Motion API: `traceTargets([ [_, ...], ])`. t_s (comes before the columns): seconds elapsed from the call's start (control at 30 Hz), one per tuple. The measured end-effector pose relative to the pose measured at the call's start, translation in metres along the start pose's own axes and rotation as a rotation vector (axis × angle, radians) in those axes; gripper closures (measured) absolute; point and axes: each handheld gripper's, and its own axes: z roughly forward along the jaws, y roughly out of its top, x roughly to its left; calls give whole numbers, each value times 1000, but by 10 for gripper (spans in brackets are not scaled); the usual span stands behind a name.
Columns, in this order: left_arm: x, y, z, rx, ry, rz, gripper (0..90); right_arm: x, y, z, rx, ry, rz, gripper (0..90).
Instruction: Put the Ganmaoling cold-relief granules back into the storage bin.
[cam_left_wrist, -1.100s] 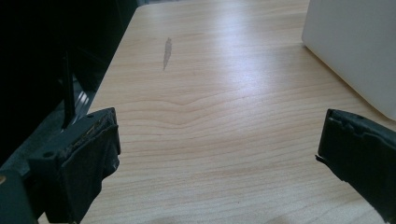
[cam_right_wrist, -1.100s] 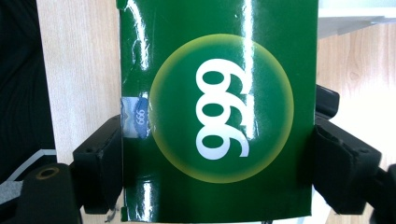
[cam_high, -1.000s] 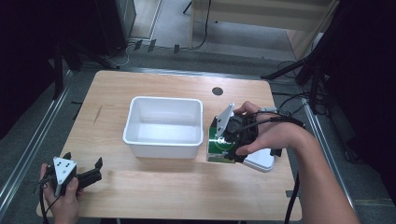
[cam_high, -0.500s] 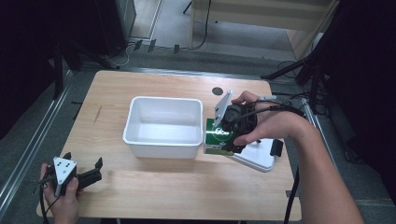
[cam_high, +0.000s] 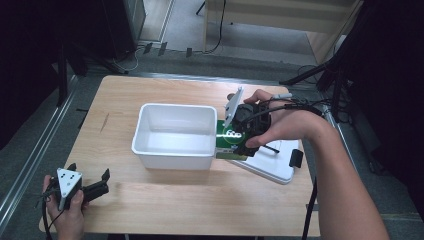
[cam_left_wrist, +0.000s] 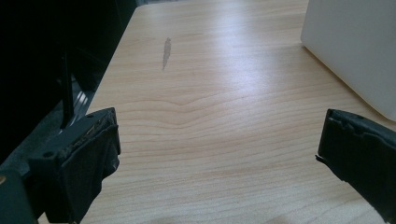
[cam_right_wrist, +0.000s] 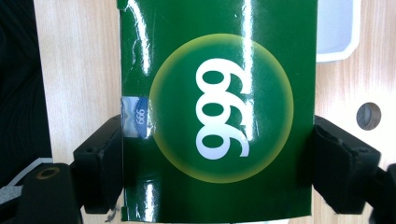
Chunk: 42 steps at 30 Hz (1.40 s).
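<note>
Lifted toward one white tub (cam_high: 175, 135), right gripper (cam_high: 240, 131) clamps one green box (cam_right_wrist: 215, 112); left gripper (cam_high: 87, 190) released.

I'm working in what looks like a lab or recording studio. My light wooden table (cam_high: 150, 210) stands on grey carpet between metal floor rails (cam_high: 30, 165), with black stands (cam_high: 320, 75) and cables (cam_high: 215, 45) around it.
</note>
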Motion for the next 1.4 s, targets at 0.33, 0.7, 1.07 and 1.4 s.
traceTargets([
  [0.33,0,0,0,-3,0,-1,0,-8,14,1,-4,2,-9,165],
  [0.7,1,0,0,-2,-4,-4,0,-18,31,2,-20,-1,-20,165],
  [1.07,1,0,0,-3,-6,-5,0,-25,46,8,-20,-3,-51,165],
  [1.4,1,0,-1,-5,-10,-8,0,-36,56,16,-41,-18,-53,165],
])
